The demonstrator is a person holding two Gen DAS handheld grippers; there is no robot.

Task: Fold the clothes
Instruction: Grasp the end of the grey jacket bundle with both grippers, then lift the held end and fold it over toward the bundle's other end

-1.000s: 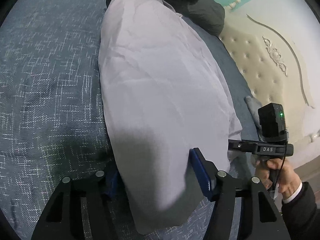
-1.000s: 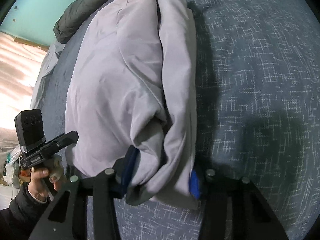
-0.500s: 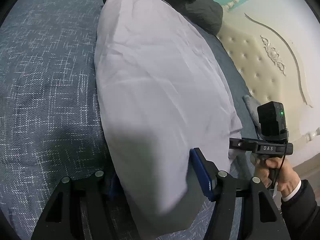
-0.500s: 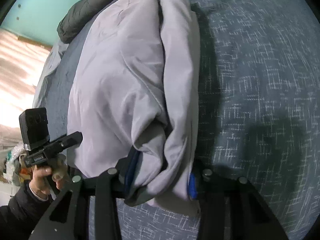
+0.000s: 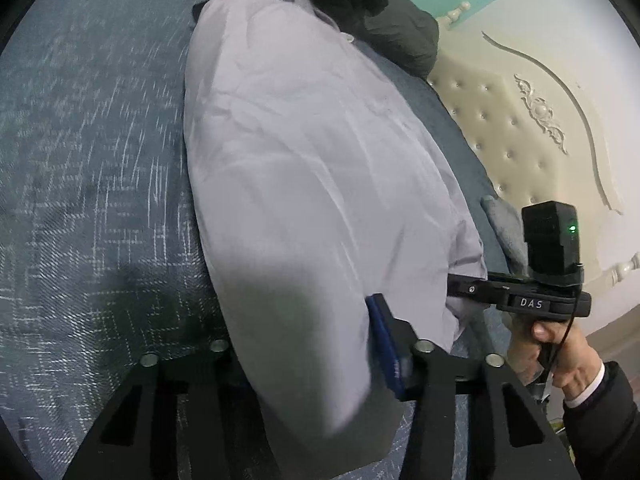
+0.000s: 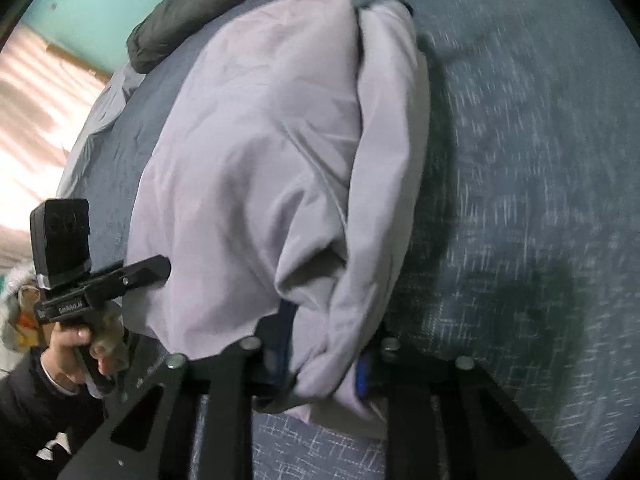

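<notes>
Both grippers are clamped on the near end of the pale lilac garment (image 5: 320, 184): left gripper (image 5: 304, 356) and right gripper (image 6: 320, 356) each pinch a corner. It lies on the blue bedspread (image 5: 88, 184), long axis running near to far. Probably best to keep both corners level and taut while carrying them toward the far end, so the fold lands square.

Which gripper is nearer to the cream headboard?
Right. In the left wrist view the right gripper holds the lilac garment on the side toward the headboard; the left gripper holds its other near corner, farther out.
</notes>
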